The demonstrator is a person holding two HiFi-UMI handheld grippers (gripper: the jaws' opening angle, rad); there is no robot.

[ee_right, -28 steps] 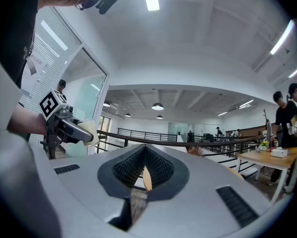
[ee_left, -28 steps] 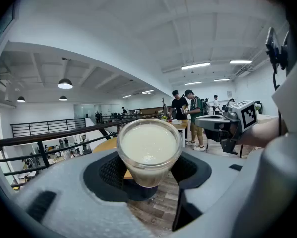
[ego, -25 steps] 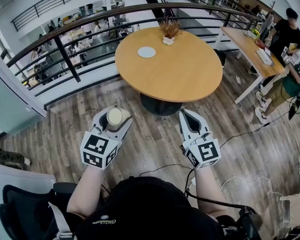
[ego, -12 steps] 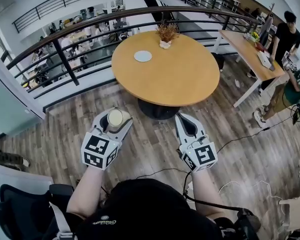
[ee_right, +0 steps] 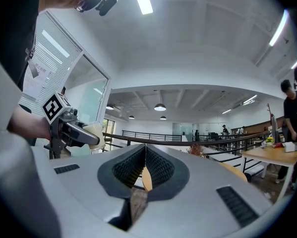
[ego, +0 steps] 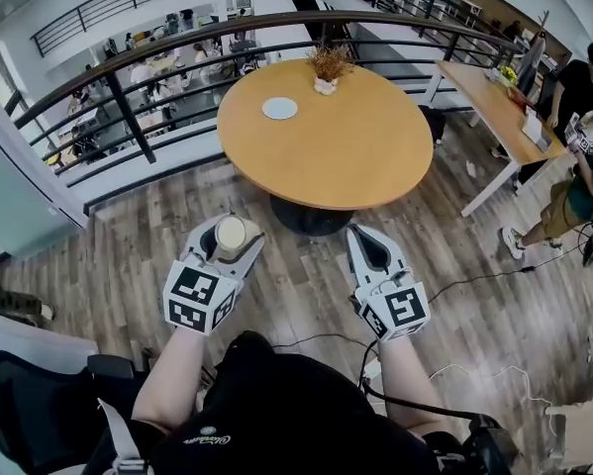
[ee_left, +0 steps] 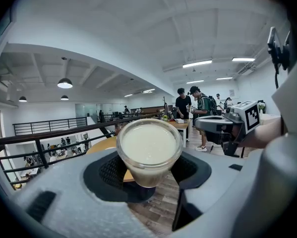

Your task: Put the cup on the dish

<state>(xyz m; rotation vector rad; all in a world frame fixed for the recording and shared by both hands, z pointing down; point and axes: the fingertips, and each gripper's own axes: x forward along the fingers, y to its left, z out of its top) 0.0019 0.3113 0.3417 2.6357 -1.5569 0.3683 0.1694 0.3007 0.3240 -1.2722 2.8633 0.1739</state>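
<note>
My left gripper (ego: 230, 240) is shut on a clear cup (ego: 230, 236) of pale milky liquid, held upright above the wood floor. In the left gripper view the cup (ee_left: 149, 151) sits between the two dark pads. The white dish (ego: 279, 108) lies on the far left part of the round wooden table (ego: 355, 156), well ahead of both grippers. My right gripper (ego: 368, 240) is shut with nothing in it, and its pads meet at the tips in the right gripper view (ee_right: 145, 158). Both grippers hover short of the table's near edge.
A small potted dry plant (ego: 326, 64) stands at the table's far edge. A curved black railing (ego: 177, 43) runs behind the table. A long desk (ego: 494, 102) with people beside it is at the right. Cables (ego: 474, 275) trail over the floor.
The table and dish sit slightly further left and lower in the head view. Both grippers keep their places in the picture, the cup still held.
</note>
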